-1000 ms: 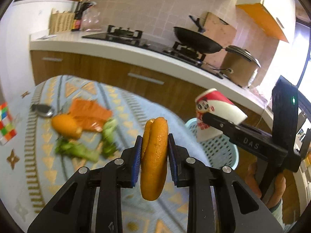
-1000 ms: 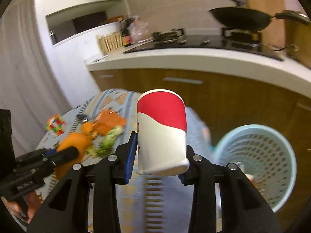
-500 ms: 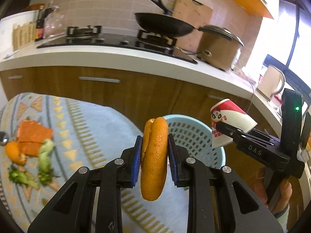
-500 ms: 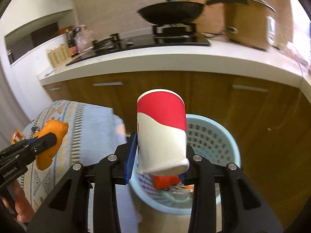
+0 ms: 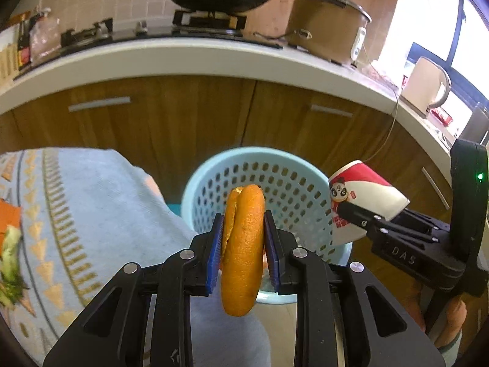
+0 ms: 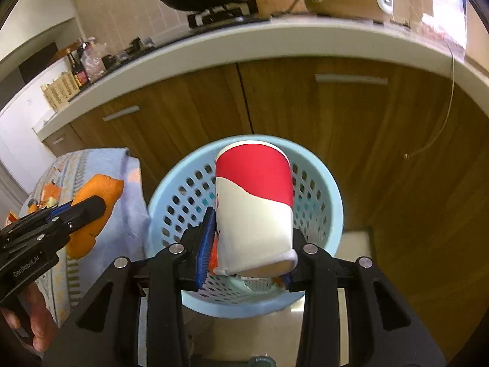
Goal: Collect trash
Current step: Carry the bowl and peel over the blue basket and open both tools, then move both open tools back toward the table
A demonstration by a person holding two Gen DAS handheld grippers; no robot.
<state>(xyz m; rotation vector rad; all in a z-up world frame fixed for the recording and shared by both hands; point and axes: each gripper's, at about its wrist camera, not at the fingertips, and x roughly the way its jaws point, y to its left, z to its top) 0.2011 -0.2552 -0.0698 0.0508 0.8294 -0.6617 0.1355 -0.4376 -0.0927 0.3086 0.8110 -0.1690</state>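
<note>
Both hands have swung away from the cloth-covered worktop [image 5: 91, 208] since a second ago, when the scraps lay ahead of the fingers; now the light blue basket [image 5: 214, 171] sits straight ahead of both tools and below them, on the floor in front of the wooden cabinets [image 5: 189, 116].

The left gripper [image 5: 241, 241] points steeply downward, its blue-padded fingers [image 5: 214, 253] drawn in narrow and clamped on the two flat sides of an orange peel [image 5: 243, 244], which stands on edge between them, poking out above and below the pads. In the left wrist view the peel overlaps the basket's near wall; the worktop's edge lies to the left of the fingers, with green and orange scraps [image 5: 9, 244] at the far left.

The right gripper [image 6: 244, 244] tilts down much the same, fingers [image 6: 205, 244] pressed against a red and white paper cup [image 6: 253, 211] (a cartoon panda is printed on its side). The cup's closed base points away from the camera toward the basket, and its open mouth faces back toward the tool. Seen from the right wrist, the cup hangs over the basket's opening, where bits of orange rubbish already lie at the bottom.

A hand [image 6: 27, 315] grips the left tool's handle at the lower left of that view.
</note>
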